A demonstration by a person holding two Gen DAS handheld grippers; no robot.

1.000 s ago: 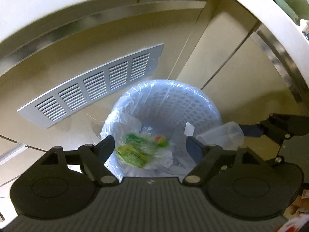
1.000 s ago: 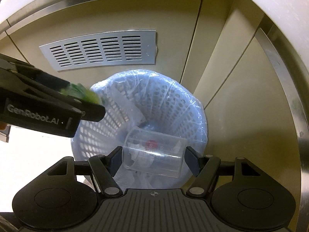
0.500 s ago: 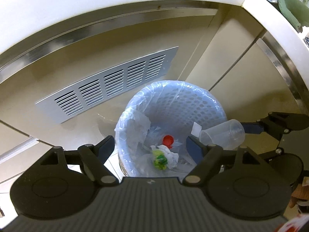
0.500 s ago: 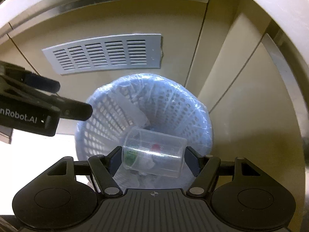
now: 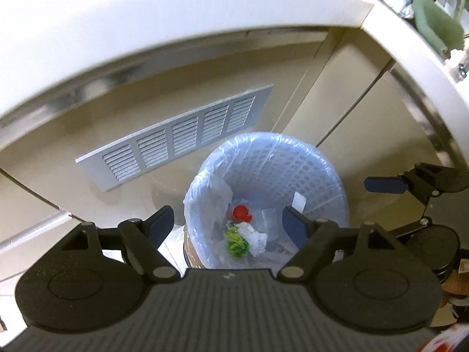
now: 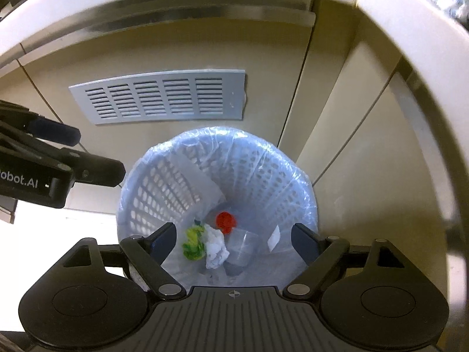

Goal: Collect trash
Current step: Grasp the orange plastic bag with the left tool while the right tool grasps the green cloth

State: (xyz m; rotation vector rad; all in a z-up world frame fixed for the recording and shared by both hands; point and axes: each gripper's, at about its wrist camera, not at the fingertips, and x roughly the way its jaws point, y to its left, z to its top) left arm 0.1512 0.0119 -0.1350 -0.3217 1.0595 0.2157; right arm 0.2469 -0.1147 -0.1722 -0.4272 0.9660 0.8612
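Here you look down past a pale counter edge (image 6: 410, 47) at beige cabinet doors (image 6: 181, 50) with a grey vent grille (image 6: 164, 96), and a strip of light floor (image 6: 58, 223) shows at the left. The things on the counter top in your left view are cut off and too blurred to name. Below stands a perforated white bin (image 6: 164, 187) lined with a clear bag (image 6: 296, 170); at its bottom lie a clear plastic cup (image 6: 243, 248) on its side, crumpled white paper (image 6: 217, 249), a green-yellow wrapper (image 6: 193, 242) and a red cap (image 6: 225, 220). Your right gripper (image 6: 234, 239) has just spread its jaws wide, with nothing between them. Your left gripper (image 5: 228, 223) hangs apart too, empty, above the bin.
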